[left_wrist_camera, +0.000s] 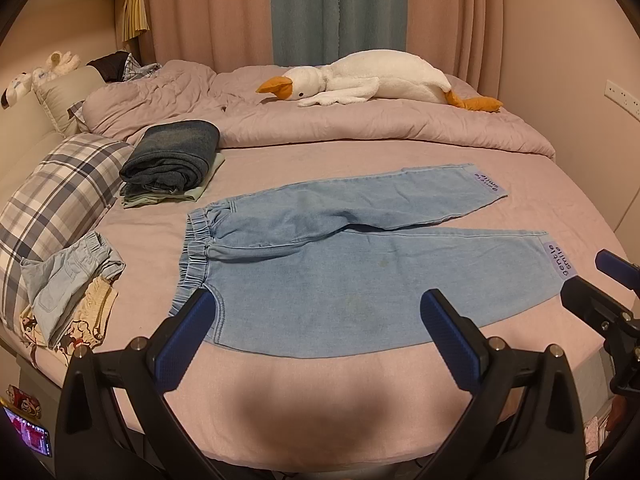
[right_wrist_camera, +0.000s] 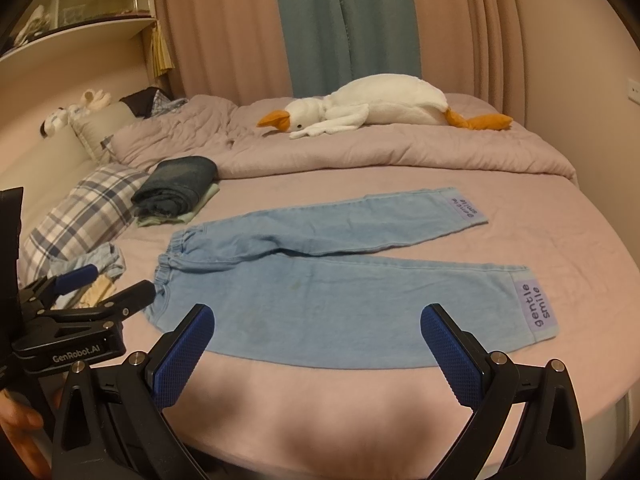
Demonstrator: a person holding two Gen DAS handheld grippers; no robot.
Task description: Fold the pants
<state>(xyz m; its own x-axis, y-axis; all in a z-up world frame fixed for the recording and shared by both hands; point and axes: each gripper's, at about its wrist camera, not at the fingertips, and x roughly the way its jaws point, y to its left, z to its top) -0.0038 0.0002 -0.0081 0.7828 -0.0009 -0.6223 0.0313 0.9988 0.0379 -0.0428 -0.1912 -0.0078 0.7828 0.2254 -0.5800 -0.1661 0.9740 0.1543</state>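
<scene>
Filling the lower two thirds of both views, the pink bed (left_wrist_camera: 360,152) carries the light-blue pants (left_wrist_camera: 340,252) spread flat across the middle of the frame, long axis running left to right: elastic waistband (left_wrist_camera: 196,236) at centre left, labelled cuffs (left_wrist_camera: 560,260) at right, the two legs splayed apart in a narrow V. The near leg's edge lies just ahead of both tools, neither touching cloth. In its own view the left gripper (left_wrist_camera: 320,320) frames the hip end between spread jaws, holding nothing, so it seems nearer the waistband. The right gripper (right_wrist_camera: 320,332), equally wide apart and empty, sits toward the cuff of the near leg (right_wrist_camera: 538,308), which suggests it takes that end.
</scene>
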